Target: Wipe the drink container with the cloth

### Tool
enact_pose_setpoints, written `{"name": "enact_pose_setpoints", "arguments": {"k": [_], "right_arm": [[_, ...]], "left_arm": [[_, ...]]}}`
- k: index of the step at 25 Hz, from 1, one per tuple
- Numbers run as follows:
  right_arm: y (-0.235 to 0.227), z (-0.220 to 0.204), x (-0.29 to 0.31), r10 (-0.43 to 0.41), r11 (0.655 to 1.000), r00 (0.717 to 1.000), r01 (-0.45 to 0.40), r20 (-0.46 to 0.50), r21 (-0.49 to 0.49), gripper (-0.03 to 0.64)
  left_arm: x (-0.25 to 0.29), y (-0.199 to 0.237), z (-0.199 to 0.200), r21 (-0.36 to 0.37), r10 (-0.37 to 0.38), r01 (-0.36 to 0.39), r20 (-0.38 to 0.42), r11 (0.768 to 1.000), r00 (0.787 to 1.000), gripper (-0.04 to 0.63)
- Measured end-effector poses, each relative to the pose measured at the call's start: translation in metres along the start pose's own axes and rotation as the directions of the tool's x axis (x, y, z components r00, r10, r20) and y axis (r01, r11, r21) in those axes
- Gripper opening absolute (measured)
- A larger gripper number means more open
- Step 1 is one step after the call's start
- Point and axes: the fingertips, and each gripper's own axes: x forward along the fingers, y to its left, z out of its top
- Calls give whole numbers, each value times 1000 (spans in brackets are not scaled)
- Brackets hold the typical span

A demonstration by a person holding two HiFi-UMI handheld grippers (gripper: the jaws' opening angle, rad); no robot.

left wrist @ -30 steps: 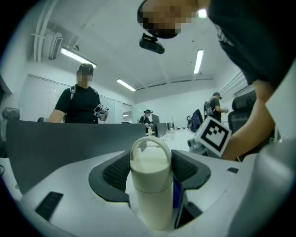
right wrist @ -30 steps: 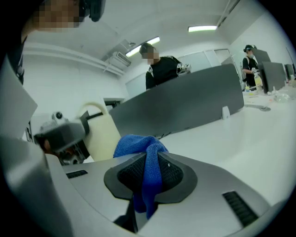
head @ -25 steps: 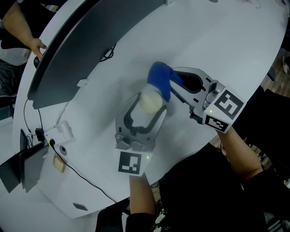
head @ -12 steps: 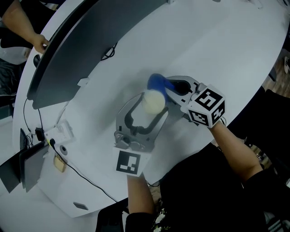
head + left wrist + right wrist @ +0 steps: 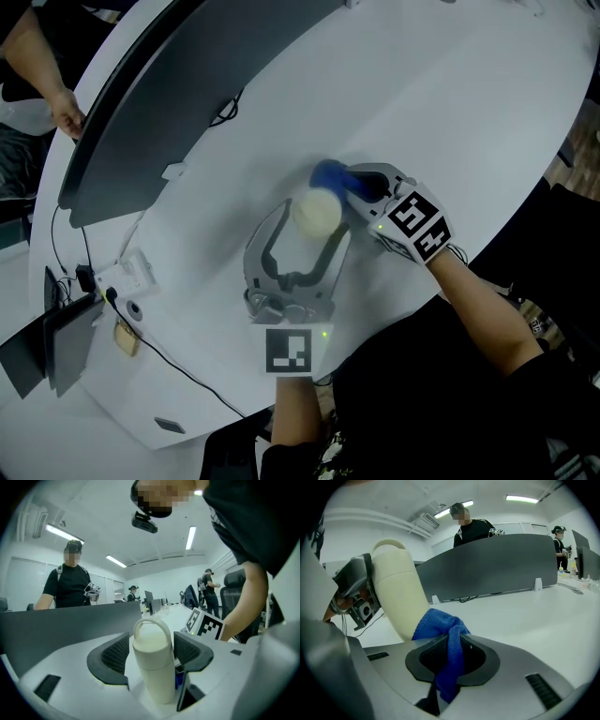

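Big white round-edged desk (image 5: 450,112). A long dark grey partition (image 5: 169,84) runs across its far side. A second person (image 5: 471,527) in a black top stands behind the partition, one hand (image 5: 66,112) on its end.

The person seated at the near edge holds both tools over the middle of the desk. The left gripper (image 5: 314,223) reaches in from the near side, marker cube toward the body. Its jaws clamp the drink container (image 5: 316,214), one ribbed pad on each side of the body just below the lid. The left gripper view shows the same: the container (image 5: 152,663) stands upright between the two dark pads, loop handle on top.

The right gripper (image 5: 361,183) comes in from the person's right, cube turned up. Its jaws are pressed together, pinching the cloth (image 5: 328,173). In the right gripper view, the blue cloth (image 5: 445,639) bunches out of the jaws and a tail hangs down between them.

The container (image 5: 396,588) is cream, cylindrical, and stands on the desk roughly mid-desk. The bunched cloth touches its lower side, on the side facing the partition.

Smaller stuff, well apart at the desk's left end: a dark flat slab (image 5: 56,342), a white adapter block (image 5: 127,274), and a black cable (image 5: 178,370) trailing toward the near rim.
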Motion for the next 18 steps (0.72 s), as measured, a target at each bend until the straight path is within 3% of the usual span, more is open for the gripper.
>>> {"name": "enact_pose_setpoints", "arguments": {"k": [2,5,9,13,18], "right_arm": [[-1,0,0,-1,1000,1000,1,1,0,43],[0,0,1,-10,1000,1000,10,10,2,43],[1,-1,1,-18,1000,1000,18,21,3,43],[2,6,-5,-27,1000,999,27,47,3,44],[1,61,-49,-53,999,968,49,244,24,46]], "left_arm": [[-1,0,2,-44,100,-100,0,994,995,281],[2,3,6,-78,245,-245,-4,966,969,288],[10,6,0,-69,305,-308,-58,949,951,284],[11,7,3,-53,250,-250,-17,967,968,284],[7,3,1,-28,47,-45,69,999,996,284]]}}
